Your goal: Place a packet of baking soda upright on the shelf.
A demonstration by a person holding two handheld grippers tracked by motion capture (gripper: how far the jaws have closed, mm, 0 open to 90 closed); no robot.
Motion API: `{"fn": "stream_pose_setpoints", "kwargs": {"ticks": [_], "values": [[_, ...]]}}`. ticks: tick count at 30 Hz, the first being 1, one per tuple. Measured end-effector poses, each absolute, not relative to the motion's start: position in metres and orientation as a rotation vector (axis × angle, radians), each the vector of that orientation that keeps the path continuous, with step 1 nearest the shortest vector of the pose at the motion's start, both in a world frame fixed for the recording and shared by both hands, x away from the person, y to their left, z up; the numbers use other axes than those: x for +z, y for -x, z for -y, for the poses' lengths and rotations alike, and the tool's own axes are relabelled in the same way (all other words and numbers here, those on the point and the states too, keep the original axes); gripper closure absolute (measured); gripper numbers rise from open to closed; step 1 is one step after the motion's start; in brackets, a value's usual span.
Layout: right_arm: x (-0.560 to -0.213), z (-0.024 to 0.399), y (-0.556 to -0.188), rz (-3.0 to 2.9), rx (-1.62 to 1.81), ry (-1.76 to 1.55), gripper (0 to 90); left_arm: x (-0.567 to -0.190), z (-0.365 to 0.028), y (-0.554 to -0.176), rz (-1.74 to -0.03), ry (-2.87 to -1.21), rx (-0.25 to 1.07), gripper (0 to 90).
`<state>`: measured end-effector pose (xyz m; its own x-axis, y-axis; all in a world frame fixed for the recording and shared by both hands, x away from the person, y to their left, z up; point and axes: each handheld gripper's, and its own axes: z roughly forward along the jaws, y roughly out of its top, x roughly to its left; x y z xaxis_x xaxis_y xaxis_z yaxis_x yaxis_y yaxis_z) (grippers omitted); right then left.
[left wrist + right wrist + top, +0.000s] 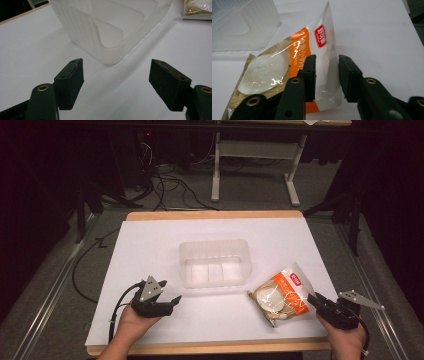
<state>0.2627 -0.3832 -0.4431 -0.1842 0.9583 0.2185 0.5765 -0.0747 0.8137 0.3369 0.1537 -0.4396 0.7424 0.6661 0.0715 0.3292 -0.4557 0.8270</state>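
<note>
The right gripper (325, 77), jaws around but seemingly not yet pinching the light, slippery snack bag (281, 295) at lower right (left gripper (116, 83) open), should grip its flat edge.

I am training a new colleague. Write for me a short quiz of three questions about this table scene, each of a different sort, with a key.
1. True or false: the clear plastic container has something inside it.
2. Multiple choice: what is between the jaws of the right claw? A) the container's rim B) the edge of the snack bag C) a cable
3. Short answer: is the left claw open or shut, and does it hold anything?

Key
1. False: the container looks empty.
2. B: the bag's clear edge stands between the jaws; a firm pinch cannot be seen.
3. Open, holding nothing; it rests above the white table near the container's corner.
</note>
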Motion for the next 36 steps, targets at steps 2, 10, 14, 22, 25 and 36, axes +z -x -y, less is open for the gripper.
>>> {"fn": "stream_pose_setpoints", "kwargs": {"ticks": [2,10,14,22,25,36], "values": [[-0.442,0.384,-0.262,-1.756,1.165,-1.645,83.4,-0.44,-0.153,-0.337,-0.746,-2.075,0.494,28.4],[-0.427,0.38,-0.259,-1.706,1.233,-1.578,90.0,-0.44,-0.153,-0.336,-0.743,-2.08,0.499,28.3],[-0.404,0.358,-0.257,-1.679,1.289,-1.455,90.0,-0.44,-0.152,-0.336,-0.741,-2.08,0.507,28.3],[-0.376,0.331,-0.26,-1.673,1.3,-1.321,90.0,-0.437,-0.156,-0.334,-0.743,-2.041,0.532,28.5],[-0.368,0.325,-0.261,-1.67,1.293,-1.288,90.0,-0.436,-0.157,-0.333,-0.74,-2.034,0.537,28.5],[-0.338,0.31,-0.277,-1.632,1.288,-1.208,90.0,-0.435,-0.159,-0.333,-0.739,-2.027,0.545,28.6]]}}
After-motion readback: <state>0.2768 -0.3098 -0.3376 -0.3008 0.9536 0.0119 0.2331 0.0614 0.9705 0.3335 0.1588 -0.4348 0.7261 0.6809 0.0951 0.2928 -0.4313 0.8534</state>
